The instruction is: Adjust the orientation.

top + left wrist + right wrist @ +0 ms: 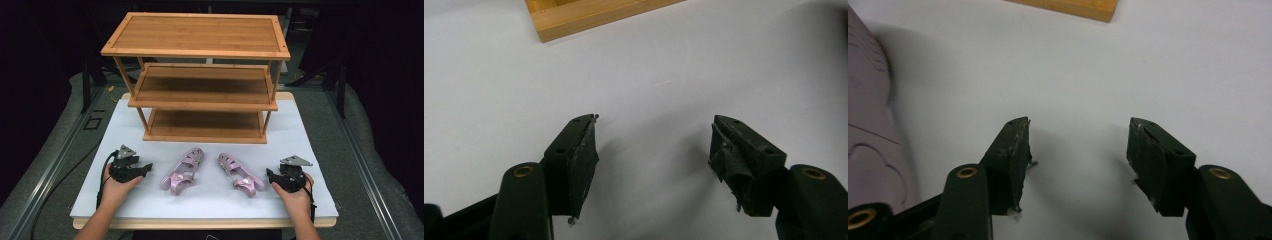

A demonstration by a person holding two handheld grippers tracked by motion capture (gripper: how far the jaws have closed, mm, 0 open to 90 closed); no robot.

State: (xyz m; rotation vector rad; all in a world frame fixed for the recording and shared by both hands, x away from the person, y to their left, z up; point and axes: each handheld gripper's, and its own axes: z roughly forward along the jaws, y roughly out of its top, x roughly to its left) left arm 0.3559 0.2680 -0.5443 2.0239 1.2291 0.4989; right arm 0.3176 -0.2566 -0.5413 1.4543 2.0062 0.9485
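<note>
Two pink sandals lie on the white table [310, 150] near its front edge, the left sandal [182, 170] and the right sandal [240, 174] apart, toes angled toward each other; one three-tier wooden rack [200, 75] stands toward the back edge; the left gripper [146, 169] rests near the front-left corner, the right gripper [270, 176] near the front-right, each with jaws spread and nothing between them; bare white surface lies ahead of both.

Left gripper [148, 168] and right gripper [270, 176]: black bodies, grey three-cornered top plates, brass-ringed pivot screws, worn black pads [583, 167], trailing black cables; forearms bare.
</note>
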